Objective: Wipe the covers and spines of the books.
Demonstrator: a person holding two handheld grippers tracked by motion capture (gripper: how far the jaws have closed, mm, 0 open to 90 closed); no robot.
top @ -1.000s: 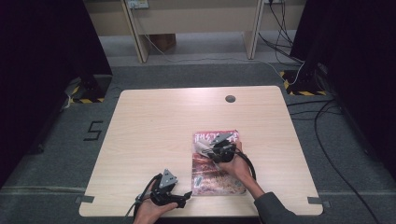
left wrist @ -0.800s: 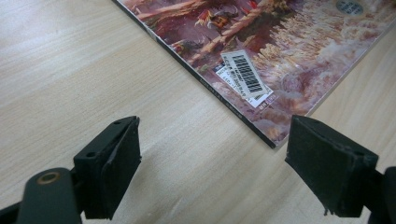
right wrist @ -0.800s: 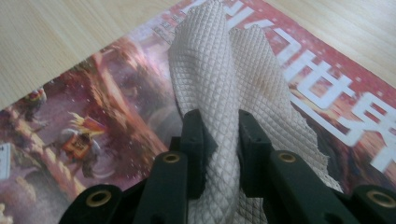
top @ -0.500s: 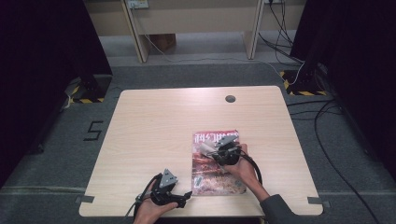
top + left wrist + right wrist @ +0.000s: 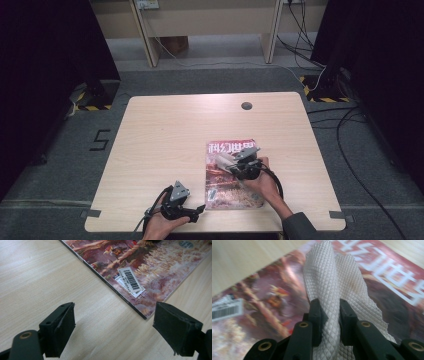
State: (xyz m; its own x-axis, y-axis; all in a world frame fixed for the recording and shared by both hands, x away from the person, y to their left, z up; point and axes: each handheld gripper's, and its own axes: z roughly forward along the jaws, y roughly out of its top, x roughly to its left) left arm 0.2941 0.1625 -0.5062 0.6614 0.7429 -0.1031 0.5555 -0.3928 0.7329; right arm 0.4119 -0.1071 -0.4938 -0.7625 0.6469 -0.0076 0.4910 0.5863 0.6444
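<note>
A magazine [image 5: 231, 187] with a red-brown illustrated cover lies flat on the right half of the wooden table [image 5: 165, 135]. My right gripper [image 5: 229, 163] rests over its upper half, shut on a white waffle-textured cloth [image 5: 329, 272] that bunches up between the jaws against the cover [image 5: 274, 297]. My left gripper [image 5: 198, 209] sits near the table's front edge, just left of the magazine's near corner. In the left gripper view the jaws of that gripper [image 5: 115, 308] stand wide apart with bare wood between them, and the magazine [image 5: 140, 267] with its barcode sticker [image 5: 131, 281] lies just beyond.
A small dark round hole [image 5: 246, 105] marks the table's far right part. Cables [image 5: 345, 125] run over the grey floor on the right, and desk legs [image 5: 150, 45] stand behind the table.
My right gripper, with the cloth, has slid slightly across the cover toward the near edge. The left gripper has not moved.
</note>
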